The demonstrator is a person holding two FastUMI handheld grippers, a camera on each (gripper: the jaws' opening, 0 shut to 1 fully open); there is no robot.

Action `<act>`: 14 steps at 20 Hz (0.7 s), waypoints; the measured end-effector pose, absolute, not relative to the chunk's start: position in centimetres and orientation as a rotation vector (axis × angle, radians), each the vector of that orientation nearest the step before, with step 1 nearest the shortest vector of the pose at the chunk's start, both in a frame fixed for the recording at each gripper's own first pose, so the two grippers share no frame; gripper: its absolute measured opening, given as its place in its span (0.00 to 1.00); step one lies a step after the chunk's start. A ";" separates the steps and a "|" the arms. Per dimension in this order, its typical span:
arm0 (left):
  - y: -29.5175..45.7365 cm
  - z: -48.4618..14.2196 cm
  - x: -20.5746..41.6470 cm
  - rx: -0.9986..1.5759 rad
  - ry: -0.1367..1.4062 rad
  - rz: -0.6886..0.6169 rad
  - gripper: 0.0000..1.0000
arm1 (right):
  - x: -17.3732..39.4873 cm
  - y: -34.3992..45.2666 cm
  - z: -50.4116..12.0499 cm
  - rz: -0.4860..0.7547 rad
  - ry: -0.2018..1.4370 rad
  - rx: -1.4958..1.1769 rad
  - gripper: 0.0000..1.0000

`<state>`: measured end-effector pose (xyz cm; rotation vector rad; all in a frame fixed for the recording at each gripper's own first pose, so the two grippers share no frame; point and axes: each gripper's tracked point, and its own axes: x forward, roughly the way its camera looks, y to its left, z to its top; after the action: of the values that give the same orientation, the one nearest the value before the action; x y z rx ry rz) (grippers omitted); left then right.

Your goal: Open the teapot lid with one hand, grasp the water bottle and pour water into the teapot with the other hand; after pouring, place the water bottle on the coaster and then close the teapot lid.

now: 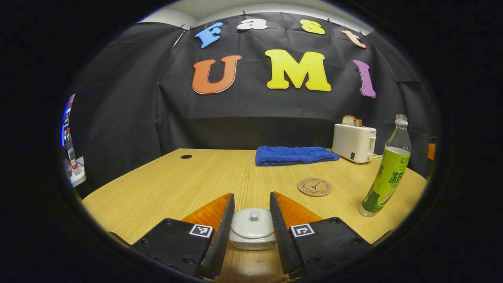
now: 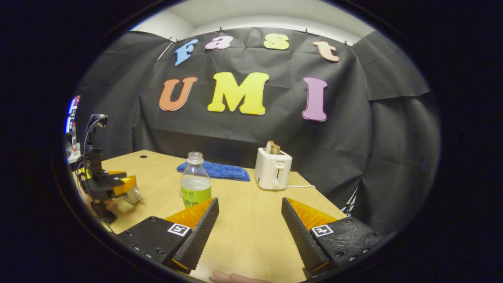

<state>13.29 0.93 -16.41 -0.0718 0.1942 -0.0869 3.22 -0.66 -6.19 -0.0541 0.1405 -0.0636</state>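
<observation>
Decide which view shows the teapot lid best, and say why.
The left gripper view: the lid sits close and unblocked between that gripper's fingers. The right gripper view has the teapot small, far off, mostly behind the left gripper.

Each gripper carries two wedge-shaped fingers with ribbed inner faces, mounted on black, rough-textured blocks. The left gripper (image 1: 251,230) has a small square black-and-white marker on top of each block, and round screw holes dot the blocks' outer edges. The right gripper (image 2: 249,232) has the same markers and screw holes. Seen from the right gripper view, the left gripper's body is black with yellow parts, and a thin cable arcs up from it to a small mount.
</observation>
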 end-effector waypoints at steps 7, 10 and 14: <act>0.8 -15.9 13.3 -0.068 0.190 -0.095 0.11 | 3.6 0.2 -7.0 -0.052 0.154 -0.049 0.96; 1.0 -15.5 13.1 -0.073 0.195 -0.098 0.03 | 3.7 0.9 -7.4 -0.047 0.153 -0.067 0.94; 1.9 -11.6 11.8 -0.063 0.113 -0.084 0.03 | 4.0 1.8 -8.4 -0.027 0.170 -0.082 0.96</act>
<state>11.76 1.88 -11.60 -0.0628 0.1131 -0.0840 3.96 1.80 -8.41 -0.0815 0.1696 -0.0275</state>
